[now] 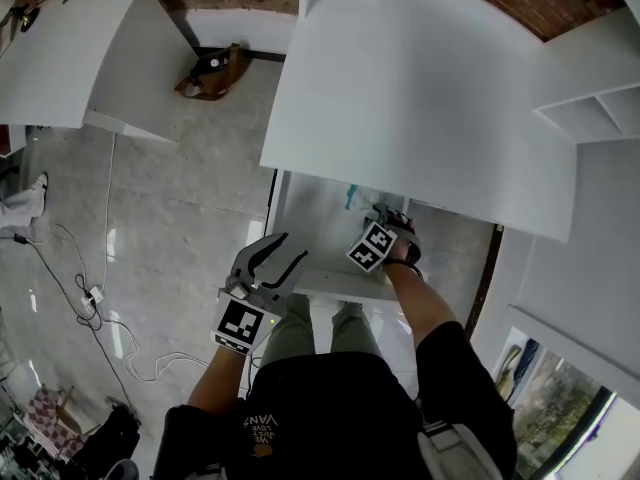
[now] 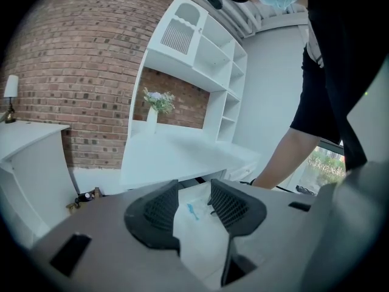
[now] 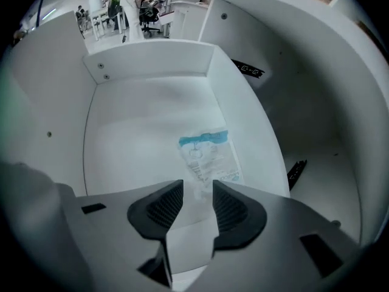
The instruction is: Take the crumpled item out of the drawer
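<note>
An open white drawer (image 1: pixel 310 218) sticks out from under the white desk top (image 1: pixel 420 98). On its floor (image 3: pixel 140 139) lies the crumpled item (image 3: pixel 206 154), a clear plastic bag with a teal strip, also seen as a teal speck (image 1: pixel 351 196) from the head. My right gripper (image 1: pixel 385 213) is down inside the drawer; its jaws (image 3: pixel 197 190) stand open, with the bag's near end reaching between the fingertips. My left gripper (image 1: pixel 290 248) hangs open outside the drawer's left front corner, nothing in it (image 2: pixel 194 193); the bag (image 2: pixel 191 210) shows through its gap.
Drawer walls close in on the right gripper, with a slide rail (image 3: pixel 296 170) to the right. A shelf unit (image 1: pixel 590 108) stands right, another white desk (image 1: pixel 70 38) left. A brown bag (image 1: pixel 210 73) and cables (image 1: pixel 100 298) lie on the floor. A vase (image 2: pixel 152 111) sits on the desk.
</note>
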A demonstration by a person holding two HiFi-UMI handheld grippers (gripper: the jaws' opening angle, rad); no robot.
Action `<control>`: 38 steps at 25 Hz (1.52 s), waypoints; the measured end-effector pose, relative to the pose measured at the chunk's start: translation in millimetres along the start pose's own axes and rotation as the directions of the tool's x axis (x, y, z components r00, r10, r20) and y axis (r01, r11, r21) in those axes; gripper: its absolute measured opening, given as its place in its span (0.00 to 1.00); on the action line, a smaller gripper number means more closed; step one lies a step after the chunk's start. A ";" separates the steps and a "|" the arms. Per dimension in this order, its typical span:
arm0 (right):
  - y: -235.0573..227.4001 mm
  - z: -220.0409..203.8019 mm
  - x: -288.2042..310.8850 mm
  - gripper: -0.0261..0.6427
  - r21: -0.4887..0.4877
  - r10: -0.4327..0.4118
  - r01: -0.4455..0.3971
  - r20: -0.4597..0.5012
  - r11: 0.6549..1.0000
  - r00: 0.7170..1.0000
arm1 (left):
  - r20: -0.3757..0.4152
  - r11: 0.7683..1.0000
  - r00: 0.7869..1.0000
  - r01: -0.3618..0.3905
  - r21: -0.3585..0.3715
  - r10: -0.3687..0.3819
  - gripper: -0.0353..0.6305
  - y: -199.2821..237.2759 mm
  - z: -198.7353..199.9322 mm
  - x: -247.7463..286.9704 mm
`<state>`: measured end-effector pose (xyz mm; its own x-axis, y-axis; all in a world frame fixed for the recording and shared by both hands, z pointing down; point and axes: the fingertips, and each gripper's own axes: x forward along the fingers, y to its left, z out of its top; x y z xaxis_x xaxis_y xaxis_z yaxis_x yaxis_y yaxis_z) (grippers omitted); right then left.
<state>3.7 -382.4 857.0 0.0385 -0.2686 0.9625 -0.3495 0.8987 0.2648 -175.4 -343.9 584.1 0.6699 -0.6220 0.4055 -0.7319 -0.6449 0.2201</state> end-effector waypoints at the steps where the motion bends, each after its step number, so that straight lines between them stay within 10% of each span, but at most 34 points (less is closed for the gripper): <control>1: 0.0 -0.5 4.0 0.23 -0.012 0.004 -0.004 -0.011 1.000 1.000 | -0.002 1.000 1.000 0.000 -0.005 0.000 0.28 2.1 -1.6 1.1; 15: -8.9 -0.4 22.6 0.11 -0.092 -0.017 0.012 -0.061 0.996 0.998 | -0.027 0.997 0.998 -0.053 -0.053 0.051 0.28 16.7 -22.1 -2.9; 29: -5.2 28.7 -51.2 0.10 0.040 0.016 -0.024 0.185 0.999 0.983 | 0.012 0.992 0.993 -0.120 -0.032 0.120 0.28 -7.2 -2.6 -11.4; 38: 1.5 34.4 -143.0 0.10 0.145 0.033 -0.102 0.413 0.984 0.910 | 0.058 0.980 0.979 -0.197 -0.019 0.198 0.28 -33.6 20.8 -27.1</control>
<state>-34.6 -354.5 717.8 -0.3635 -0.3576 0.8602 -0.4834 0.8618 0.1539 -166.4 -314.6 547.3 0.5181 -0.7619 0.3887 -0.8518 -0.5011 0.1530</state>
